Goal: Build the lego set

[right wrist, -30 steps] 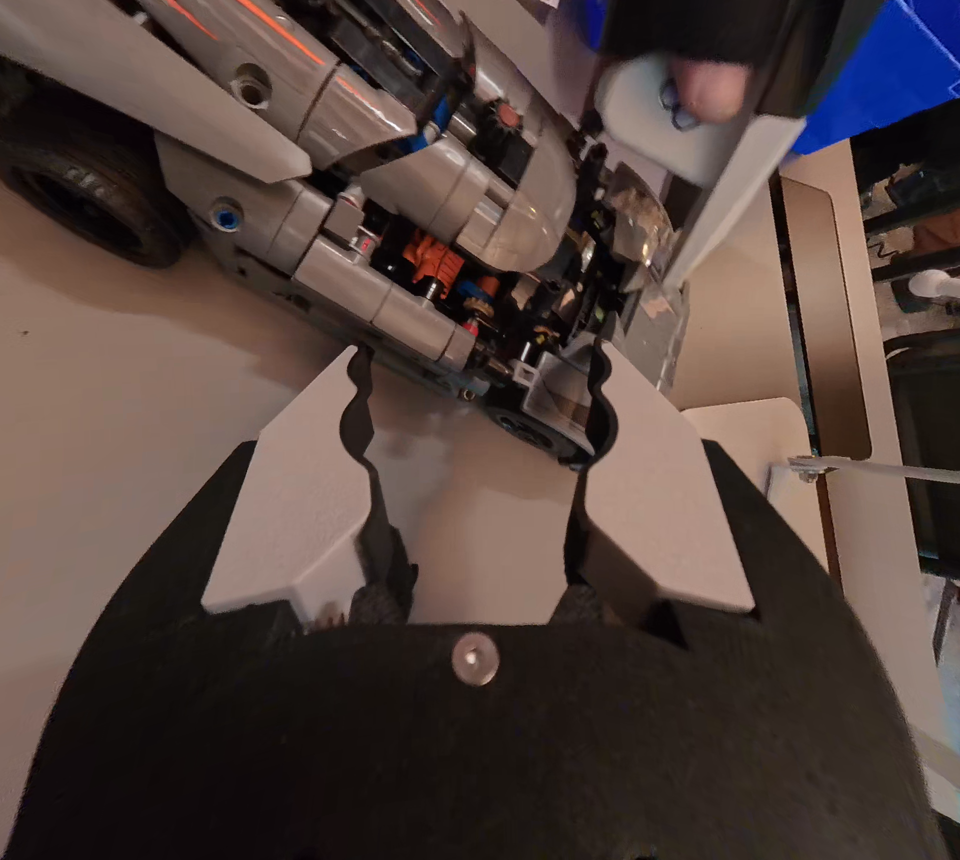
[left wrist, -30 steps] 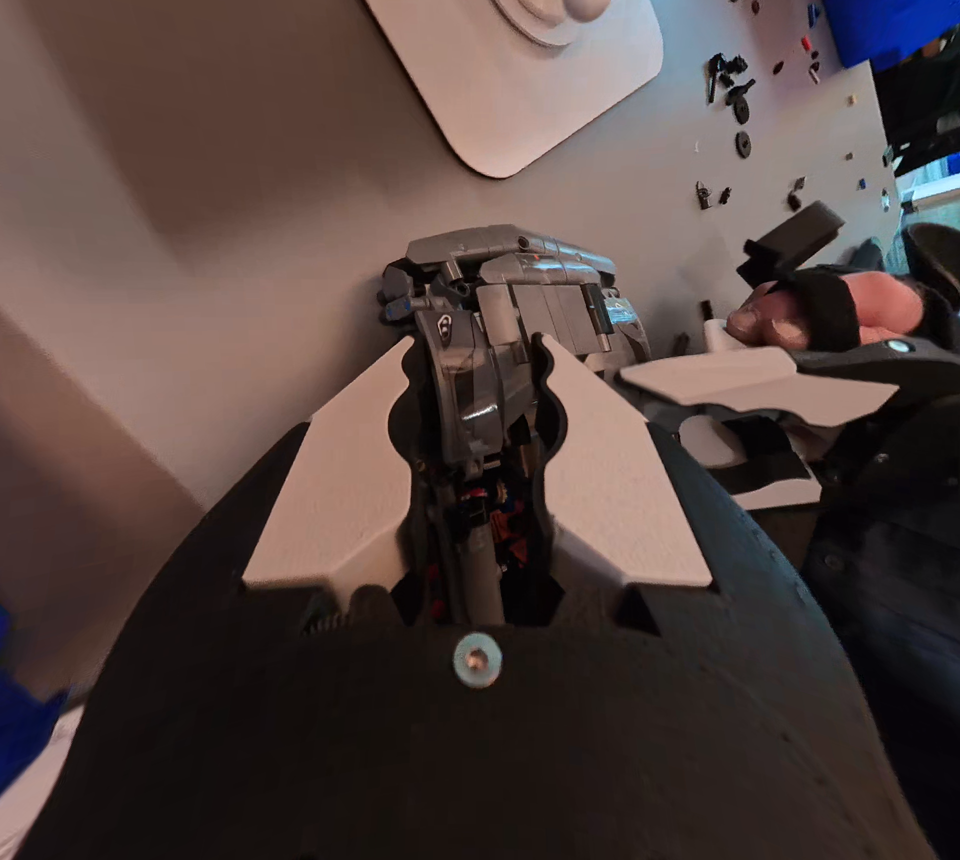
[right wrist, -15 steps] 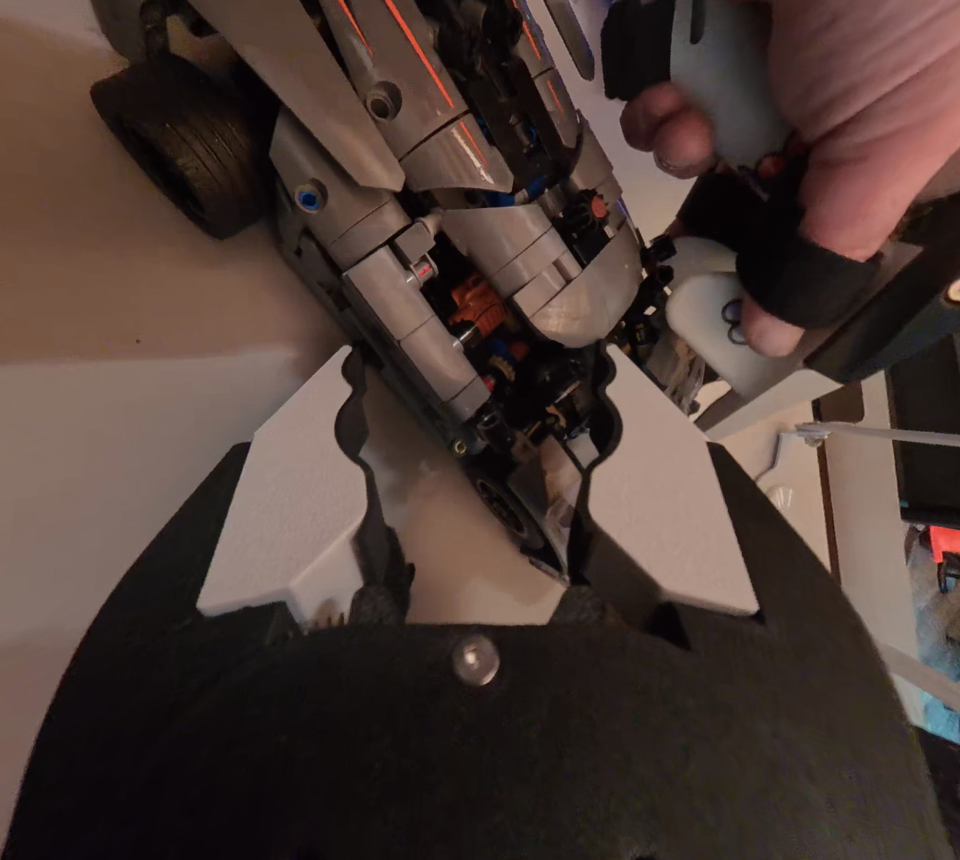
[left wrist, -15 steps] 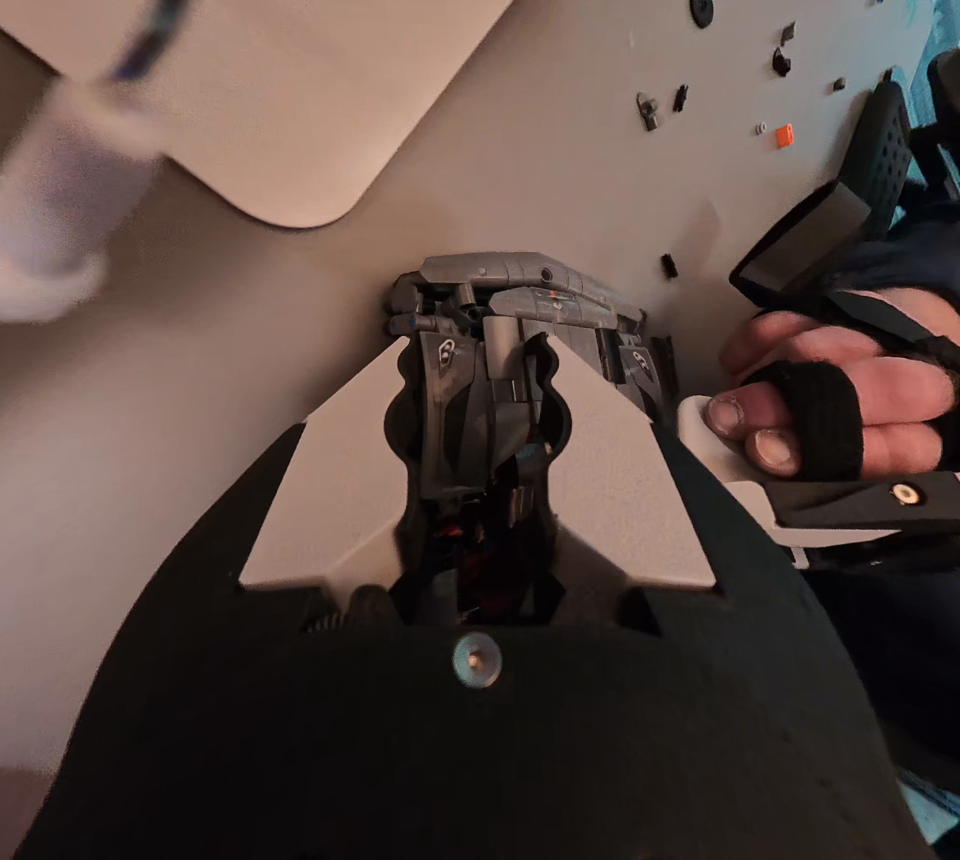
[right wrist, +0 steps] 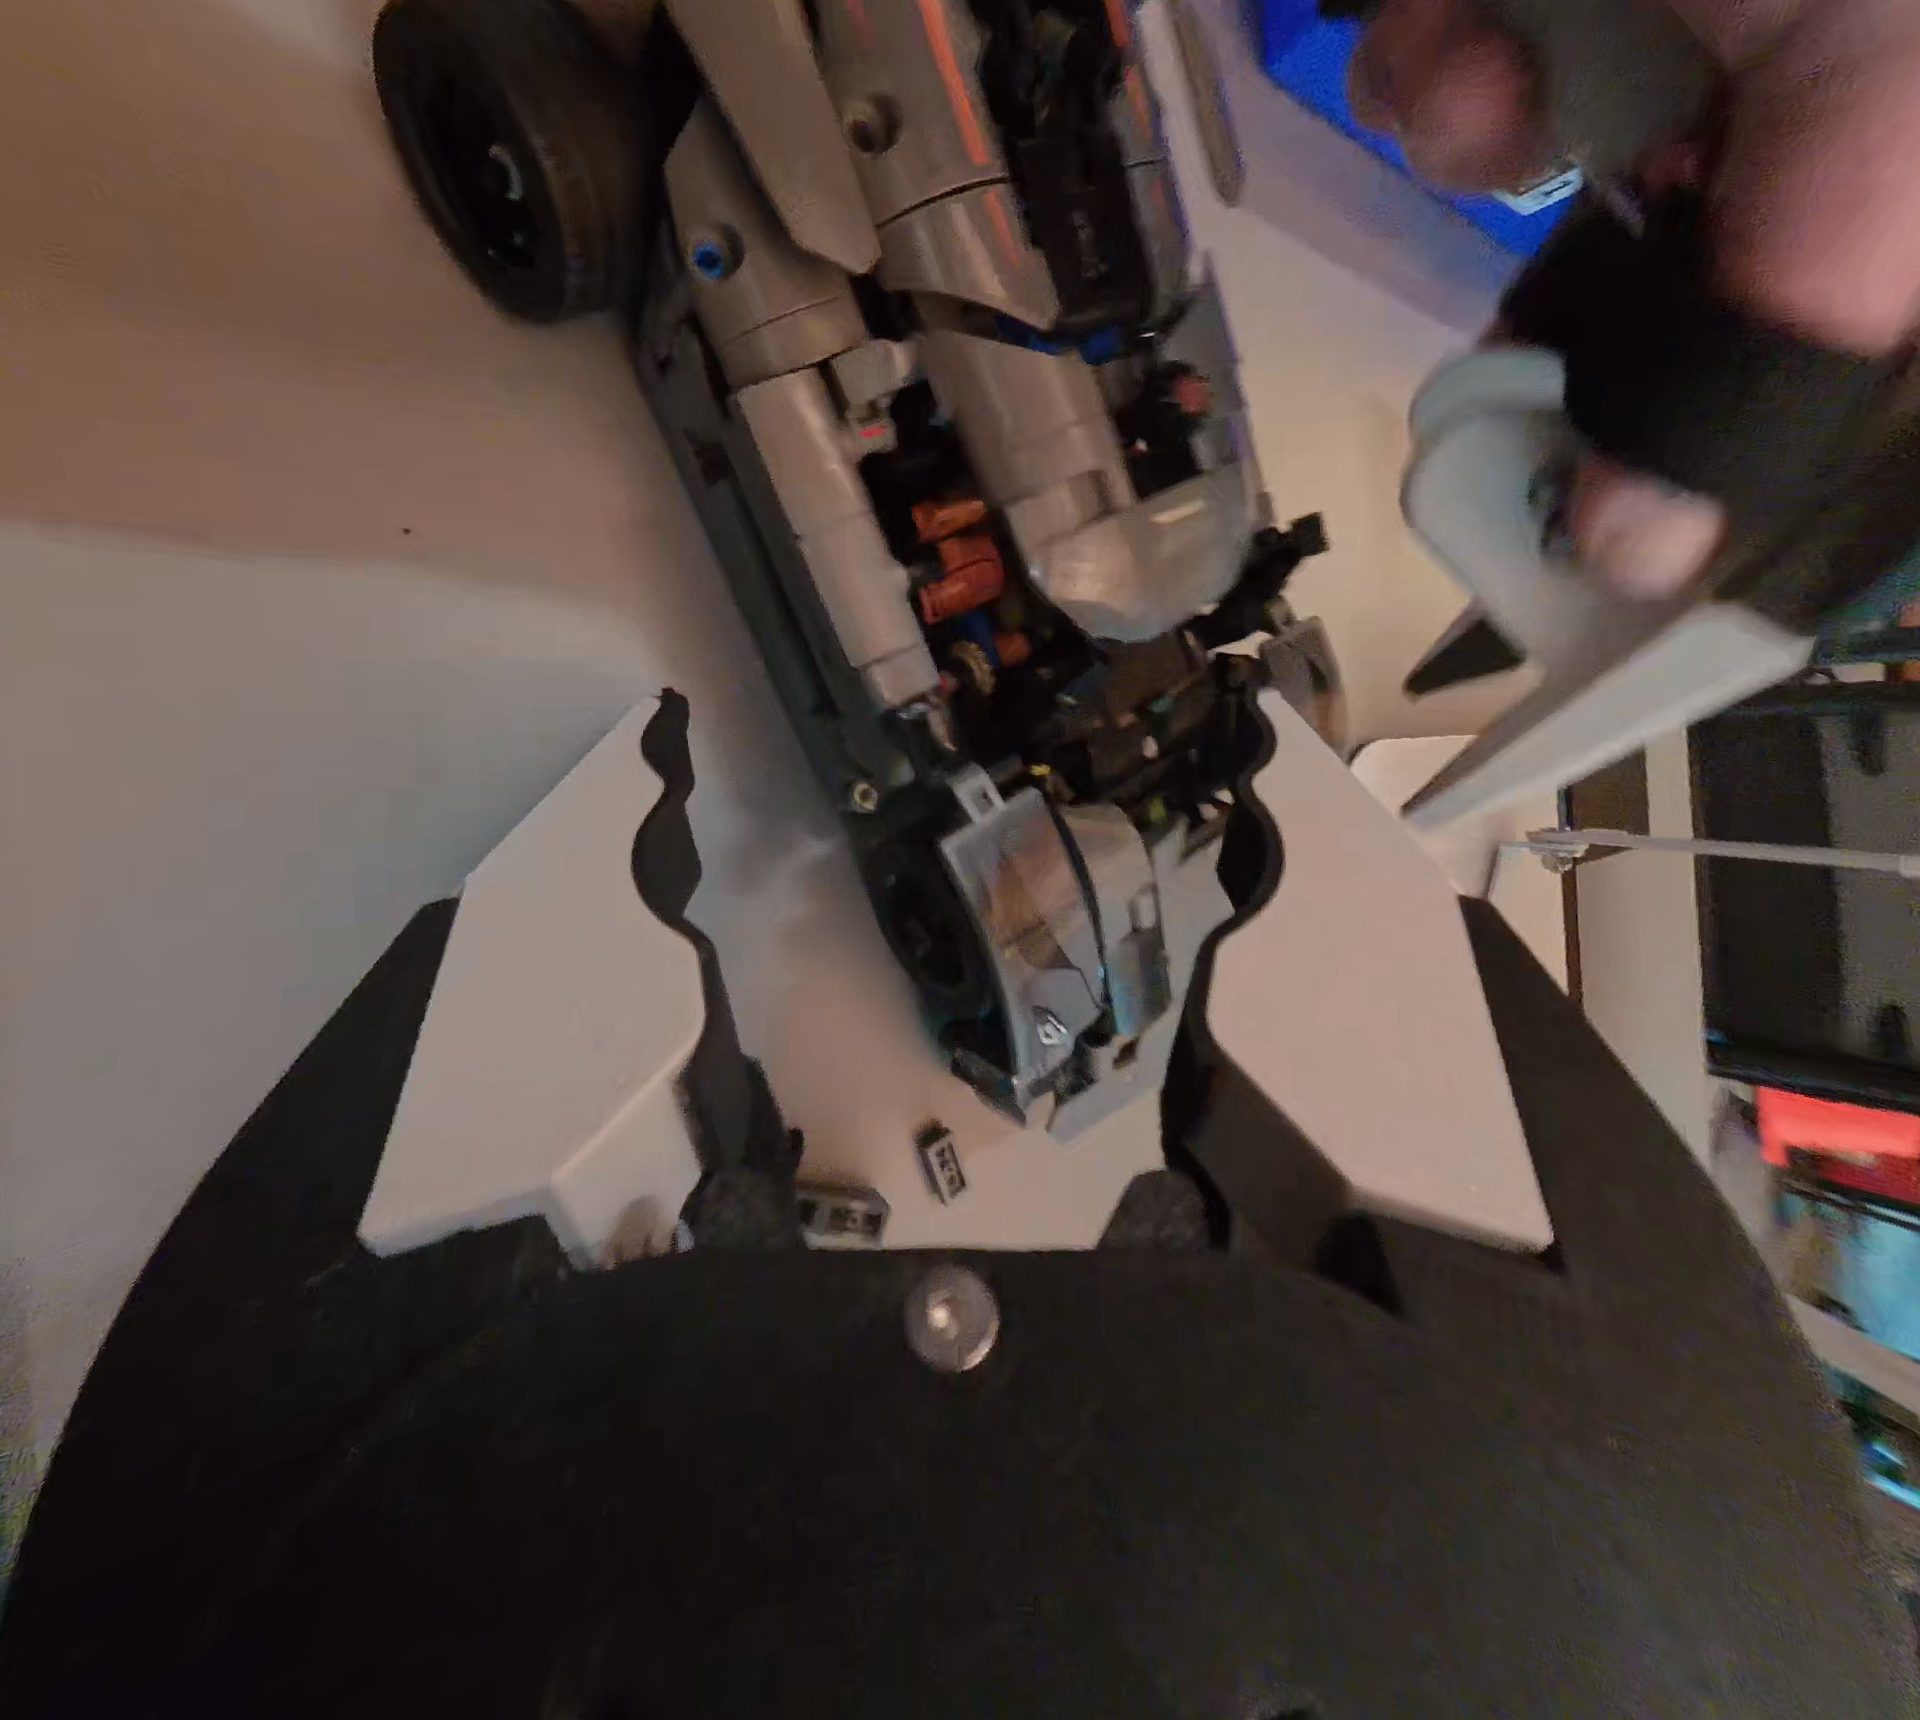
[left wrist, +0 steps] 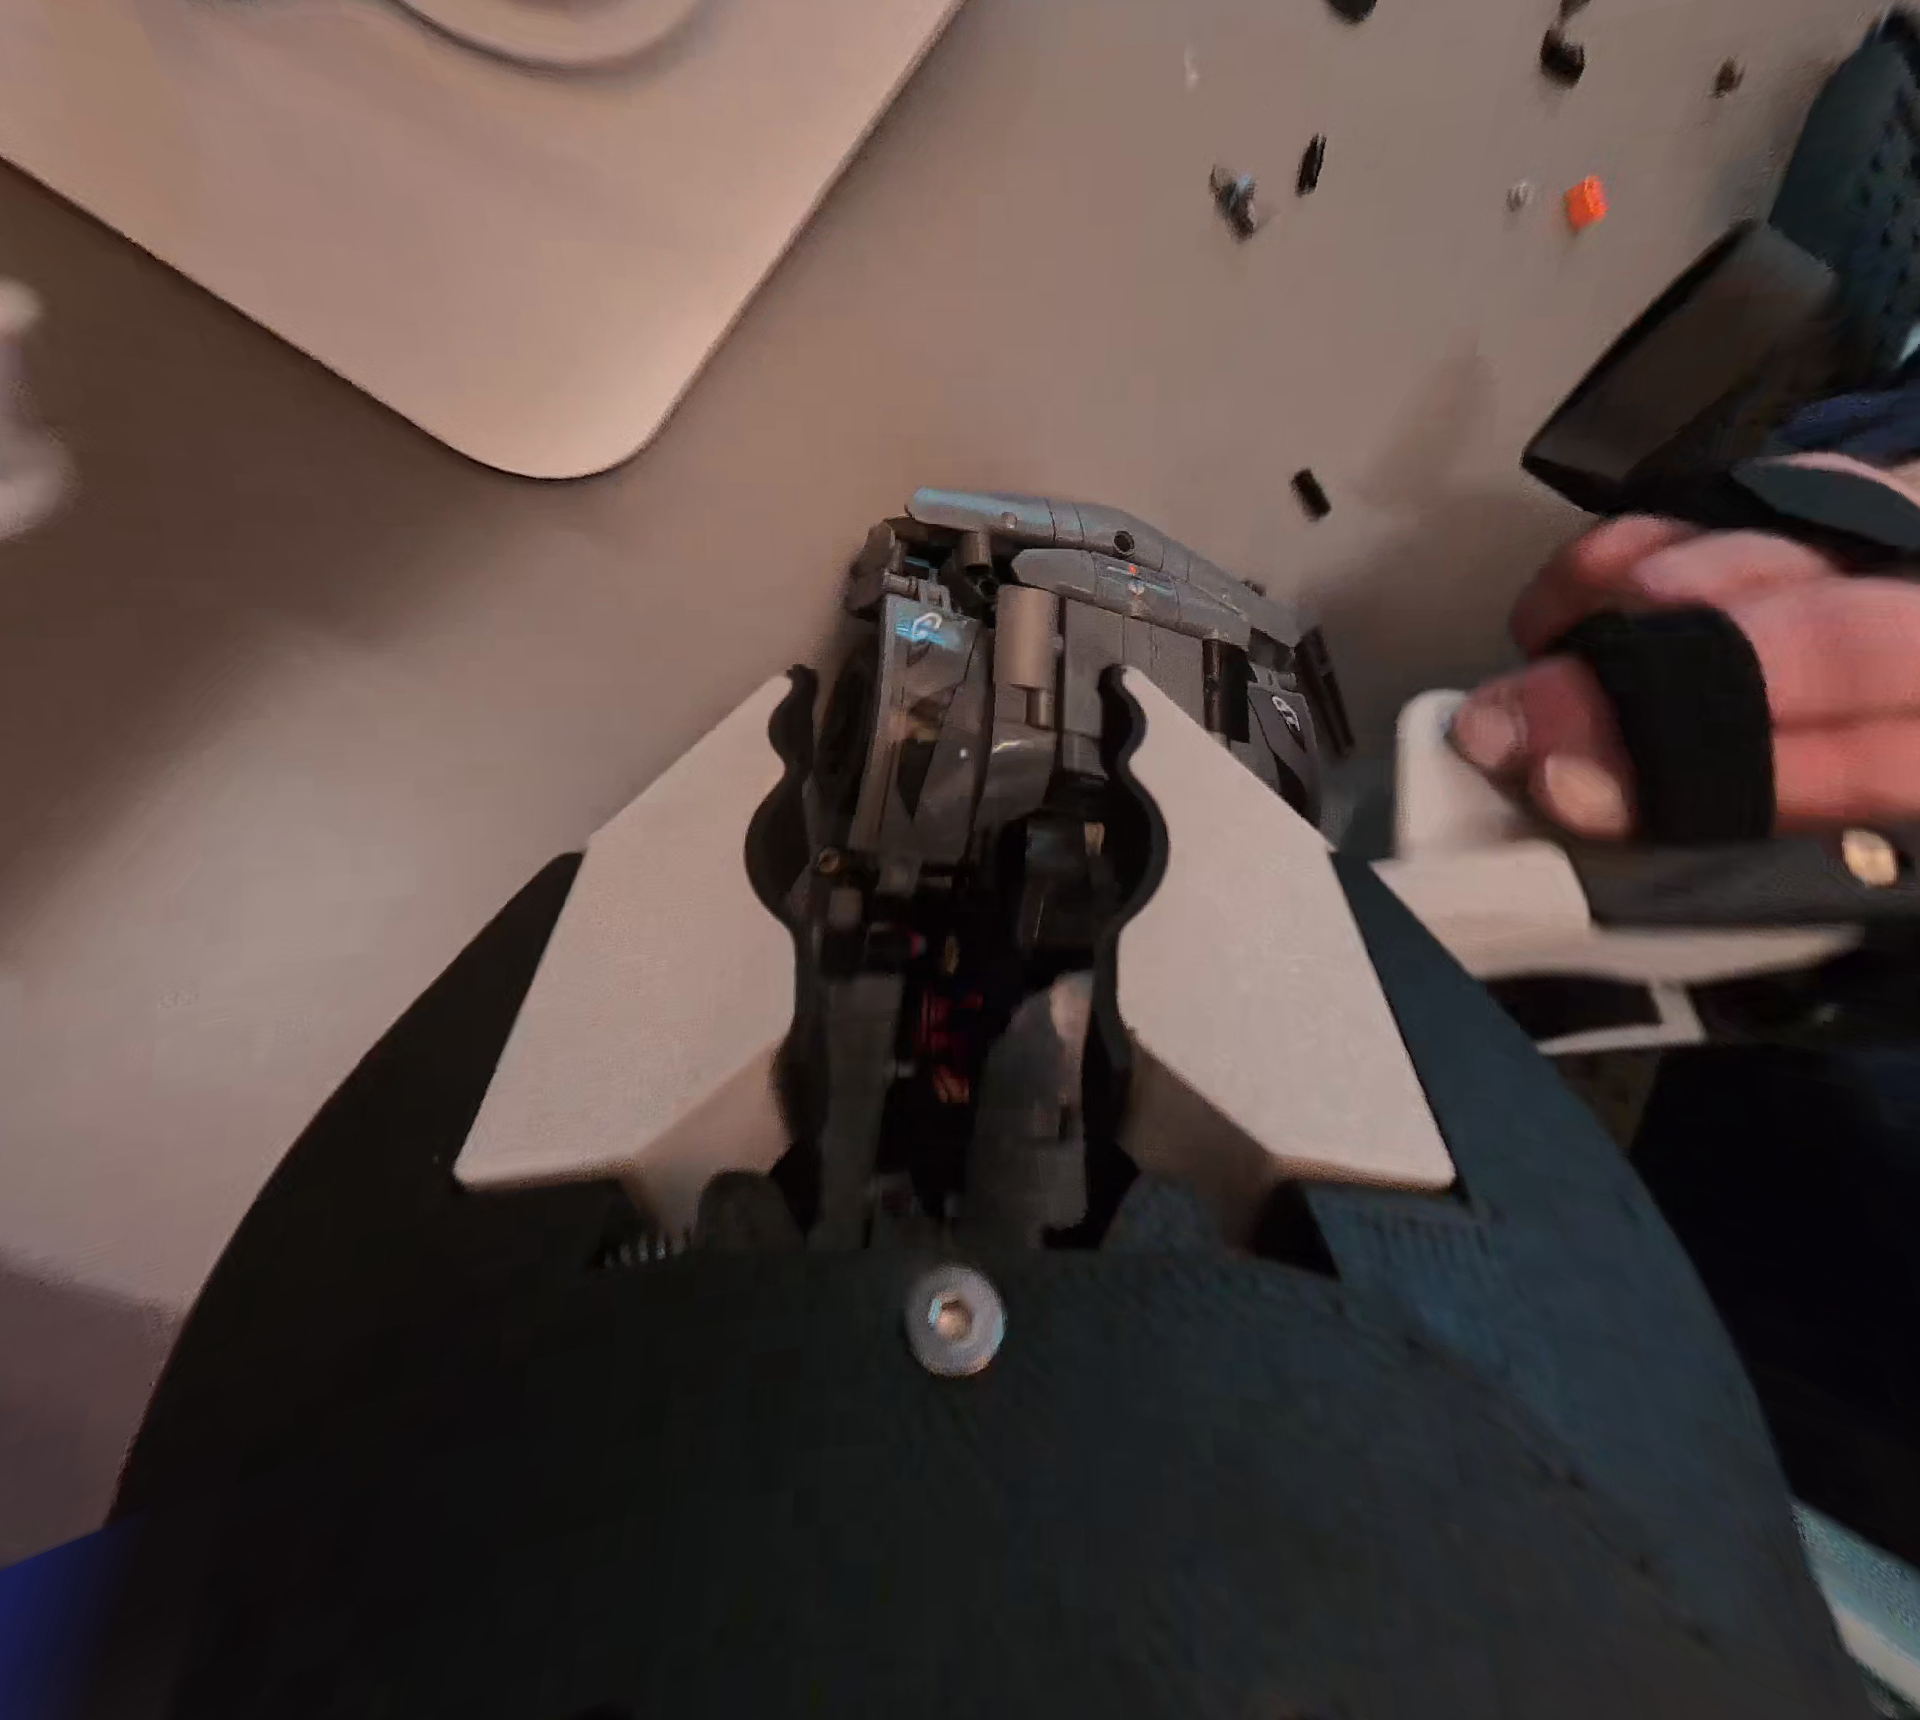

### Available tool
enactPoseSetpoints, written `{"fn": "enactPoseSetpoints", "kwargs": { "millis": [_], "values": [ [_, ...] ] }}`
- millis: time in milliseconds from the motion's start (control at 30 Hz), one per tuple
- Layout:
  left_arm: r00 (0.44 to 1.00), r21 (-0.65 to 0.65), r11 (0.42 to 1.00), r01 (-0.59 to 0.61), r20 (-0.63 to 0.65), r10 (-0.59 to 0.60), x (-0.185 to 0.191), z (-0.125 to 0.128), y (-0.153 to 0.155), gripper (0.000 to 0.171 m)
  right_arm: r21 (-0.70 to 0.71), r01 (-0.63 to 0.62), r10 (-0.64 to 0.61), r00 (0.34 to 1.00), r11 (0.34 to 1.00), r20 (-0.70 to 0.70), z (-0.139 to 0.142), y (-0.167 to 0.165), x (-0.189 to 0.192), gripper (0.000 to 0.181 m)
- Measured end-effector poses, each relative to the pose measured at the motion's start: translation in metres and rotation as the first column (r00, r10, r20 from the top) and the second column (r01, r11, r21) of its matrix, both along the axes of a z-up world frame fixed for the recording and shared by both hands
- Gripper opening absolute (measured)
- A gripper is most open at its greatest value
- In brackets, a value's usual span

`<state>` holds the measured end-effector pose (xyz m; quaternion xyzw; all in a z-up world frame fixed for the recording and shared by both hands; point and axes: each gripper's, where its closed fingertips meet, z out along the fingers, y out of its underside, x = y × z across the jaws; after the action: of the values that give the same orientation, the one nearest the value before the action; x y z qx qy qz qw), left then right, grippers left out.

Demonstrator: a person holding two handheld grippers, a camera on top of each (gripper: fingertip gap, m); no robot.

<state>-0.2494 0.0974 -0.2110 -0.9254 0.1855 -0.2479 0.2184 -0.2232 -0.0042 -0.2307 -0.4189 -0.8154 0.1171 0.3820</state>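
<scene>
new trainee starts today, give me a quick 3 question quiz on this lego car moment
1. True or false: the left gripper is shut on the grey lego car.
2. The right gripper is: A) open, with the car's front end between its fingers, B) shut on a wheel, C) out of view.
3. Fill in: among the loose parts on the table, one small brick is coloured ____.

Key: 1 true; 2 A; 3 orange.
</scene>
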Motion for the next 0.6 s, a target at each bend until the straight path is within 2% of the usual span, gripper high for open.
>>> {"fn": "enactPoseSetpoints", "kwargs": {
  "millis": [67,133,233,367,433,600],
  "values": [
    [0.997,0.073,0.994,-0.081,-0.002,0.081,-0.016,0.022,-0.006,0.067,-0.104,-0.015,0.012,0.999,0.994,-0.03,0.01,0.011,0.007,0.101],
    [0.989,0.134,0.982,-0.13,-0.045,0.137,-0.03,0.041,-0.025,0.072,-0.193,0.006,-0.017,0.998,0.981,-0.055,0.017,0.032,0.014,0.101],
    [0.977,0.206,0.963,-0.172,-0.093,0.194,-0.031,0.06,-0.064,0.081,-0.353,0.029,-0.035,0.999,0.935,-0.012,0.006,0.053,0.023,0.108],
    [0.916,0.181,0.953,-0.244,-0.28,0.288,-0.043,0.041,-0.124,0.103,-0.423,0.067,-0.044,0.997,0.904,0.064,-0.017,0.067,0.031,0.113],
    [0.902,0.179,0.941,-0.286,-0.281,0.328,-0.038,0.033,-0.144,0.112,-0.42,0.094,-0.056,0.993,0.903,0.101,-0.024,0.071,0.034,0.118],
    [0.82,0.17,0.897,-0.409,-0.363,0.443,-0.042,-0.005,-0.184,0.132,-0.46,0.144,-0.071,0.982,0.876,0.173,-0.04,0.07,0.039,0.116]
  ]
}}
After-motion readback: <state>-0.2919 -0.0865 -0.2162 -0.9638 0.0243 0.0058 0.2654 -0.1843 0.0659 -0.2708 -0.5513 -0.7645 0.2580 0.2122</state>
